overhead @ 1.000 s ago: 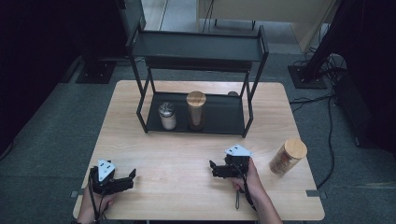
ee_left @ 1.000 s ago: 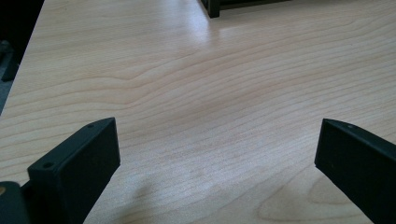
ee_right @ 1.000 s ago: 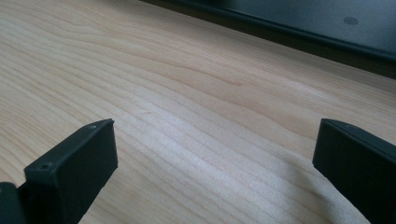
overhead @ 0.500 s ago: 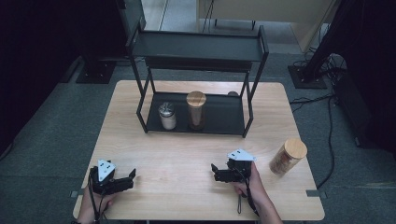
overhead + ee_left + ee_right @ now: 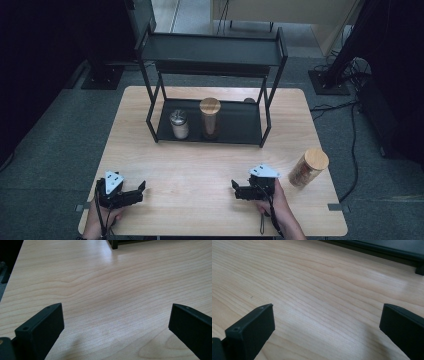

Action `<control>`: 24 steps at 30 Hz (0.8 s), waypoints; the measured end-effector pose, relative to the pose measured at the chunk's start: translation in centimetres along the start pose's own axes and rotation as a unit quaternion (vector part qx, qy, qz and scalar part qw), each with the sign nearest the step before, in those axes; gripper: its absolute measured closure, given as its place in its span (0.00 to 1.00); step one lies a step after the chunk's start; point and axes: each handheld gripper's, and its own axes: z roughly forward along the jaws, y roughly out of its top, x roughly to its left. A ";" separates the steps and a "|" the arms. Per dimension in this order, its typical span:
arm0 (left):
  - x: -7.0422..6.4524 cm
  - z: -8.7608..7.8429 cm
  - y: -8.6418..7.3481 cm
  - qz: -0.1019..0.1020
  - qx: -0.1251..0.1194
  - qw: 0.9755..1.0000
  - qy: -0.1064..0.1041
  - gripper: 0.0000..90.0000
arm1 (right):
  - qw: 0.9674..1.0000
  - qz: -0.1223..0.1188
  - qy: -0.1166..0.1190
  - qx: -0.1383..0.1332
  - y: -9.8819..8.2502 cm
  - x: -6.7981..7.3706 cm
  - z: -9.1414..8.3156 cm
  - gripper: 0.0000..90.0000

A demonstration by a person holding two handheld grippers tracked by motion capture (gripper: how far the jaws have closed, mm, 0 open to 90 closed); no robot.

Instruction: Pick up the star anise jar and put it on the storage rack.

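Note:
My left gripper (image 5: 139,193) rests low over the table's near left, held by a hand, jaws pointing right. In the left gripper view it (image 5: 116,320) is open with bare wood between the jaws. My right gripper (image 5: 235,191) sits at the near right, jaws pointing left, and in the right gripper view it (image 5: 327,320) is open and holds nothing. A tall jar with a wooden lid (image 5: 308,168) stands tilted-looking just right of the right hand. On the black rack's lower shelf (image 5: 240,125) stand a small silver-lidded jar (image 5: 179,124) and a tall wooden-lidded jar (image 5: 210,118).
The black two-tier rack (image 5: 212,50) stands at the middle back of the wooden table (image 5: 200,165); its foot (image 5: 115,243) and lower edge (image 5: 387,250) show in the gripper views. A small brown object (image 5: 248,100) lies behind the rack. Cables and stands are on the floor at right.
The right gripper has drifted slightly toward the near edge and to the right. The left gripper and the jars have not moved.

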 end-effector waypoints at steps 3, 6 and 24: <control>0.0 0.0 0.0 0.000 0.000 1.000 0.000 0.00 | 1.000 0.001 -0.002 0.000 -0.3 -0.3 -0.4 0.00; 0.0 0.0 0.0 0.000 0.001 1.000 0.000 0.00 | 1.000 0.001 -0.006 0.000 -0.6 -0.7 -0.8 0.00; 0.0 0.0 0.0 -0.001 0.002 1.000 0.001 0.00 | 1.000 0.009 -0.021 0.000 -2.1 -2.6 -3.0 0.00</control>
